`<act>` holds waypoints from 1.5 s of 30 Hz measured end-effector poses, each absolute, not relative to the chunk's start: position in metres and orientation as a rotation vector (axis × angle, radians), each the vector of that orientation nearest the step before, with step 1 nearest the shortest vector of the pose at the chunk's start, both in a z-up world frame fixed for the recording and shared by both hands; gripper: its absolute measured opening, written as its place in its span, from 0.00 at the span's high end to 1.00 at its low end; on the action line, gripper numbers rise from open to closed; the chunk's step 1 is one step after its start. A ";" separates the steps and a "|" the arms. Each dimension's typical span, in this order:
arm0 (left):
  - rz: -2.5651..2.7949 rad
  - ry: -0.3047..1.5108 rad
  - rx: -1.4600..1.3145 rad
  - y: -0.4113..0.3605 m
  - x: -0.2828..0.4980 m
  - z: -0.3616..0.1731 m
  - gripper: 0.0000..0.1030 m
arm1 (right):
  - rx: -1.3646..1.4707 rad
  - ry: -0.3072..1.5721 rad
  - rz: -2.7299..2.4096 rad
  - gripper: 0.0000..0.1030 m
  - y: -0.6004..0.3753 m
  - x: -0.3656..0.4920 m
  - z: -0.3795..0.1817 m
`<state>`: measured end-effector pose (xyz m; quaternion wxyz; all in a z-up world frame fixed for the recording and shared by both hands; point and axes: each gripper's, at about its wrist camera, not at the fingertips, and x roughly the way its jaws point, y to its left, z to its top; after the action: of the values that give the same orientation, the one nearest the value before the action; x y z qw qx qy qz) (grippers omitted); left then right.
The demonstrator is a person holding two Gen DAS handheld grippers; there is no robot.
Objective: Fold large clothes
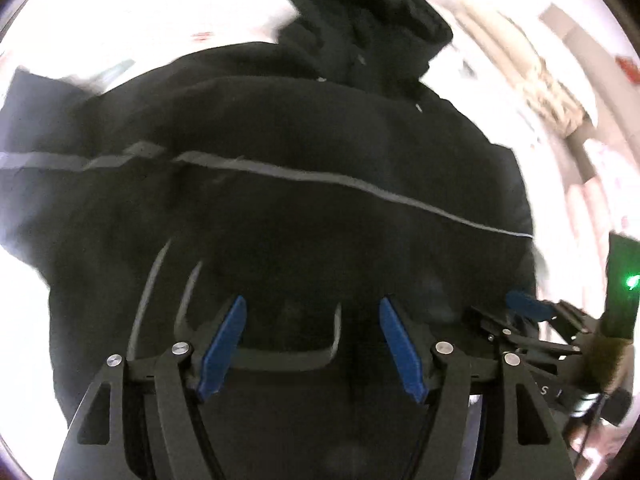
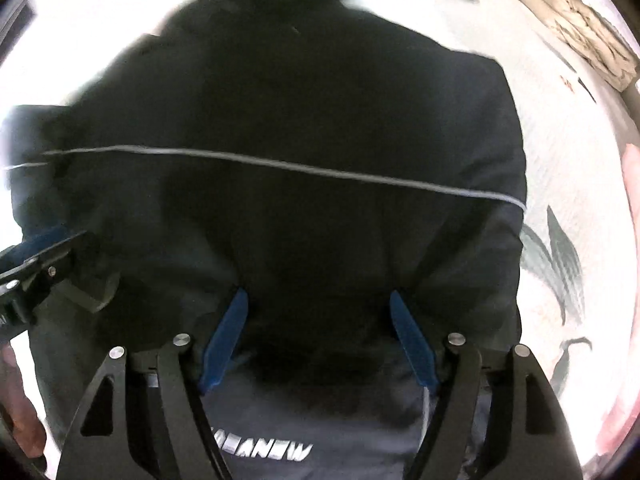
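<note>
Your left tongs (image 1: 312,312) point steeply down over a black hoodie (image 1: 280,128), their blue pads (image 1: 224,344) spread wide with nothing pinched between them; only dark cloth lies beneath the gap. The hoodie is spread across a white sheet (image 1: 140,8) with grey and pink prints, and it fills most of both views. Its hood (image 1: 368,16) lies at the far end, bunched and dark. A thin grey stripe (image 1: 320,178) runs across the body from side to side, and in the left view it breaks into two offset pieces near the left edge, where one layer of cloth overlaps another. Grey curved lines (image 1: 160,280) show on the cloth just left of your left tongs.

Your right tongs (image 2: 318,308) are likewise spread apart and pinch nothing; the pads (image 2: 412,344) stand on either side of a dark fold of the hoodie. Below them, close to the camera, is white lettering (image 2: 264,450) on the cloth, too blurred to read fully.

Each tool shows in the other's view: the right one at the right edge of the left view, the left one at the left edge of the right view, both near the hoodie's near end. Both views are smeared by motion.
</note>
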<state>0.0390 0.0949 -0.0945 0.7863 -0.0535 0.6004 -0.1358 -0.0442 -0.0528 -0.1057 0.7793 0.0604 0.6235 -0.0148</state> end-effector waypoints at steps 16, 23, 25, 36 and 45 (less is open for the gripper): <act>0.081 1.278 -0.450 0.361 -0.052 -0.094 0.31 | -0.009 1.346 0.222 0.25 0.109 -0.089 -0.103; 0.168 1.130 -0.529 0.487 0.019 -0.071 0.31 | 0.077 1.323 0.183 0.25 0.188 -0.015 -0.093; 0.159 1.093 -0.548 0.515 0.049 -0.068 0.31 | 0.095 1.355 0.163 0.25 0.188 -0.015 -0.104; 0.107 1.111 -0.714 0.605 0.208 -0.134 0.31 | 0.029 1.426 0.065 0.10 0.237 -0.011 -0.144; 0.029 1.107 -0.758 0.605 0.256 -0.165 0.81 | 0.035 1.446 0.027 0.06 0.263 0.014 -0.155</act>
<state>0.2563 0.6051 -0.1645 0.7833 -0.3512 0.5128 0.0135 0.0143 0.2628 -0.1550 0.7496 0.0160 0.6616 0.0125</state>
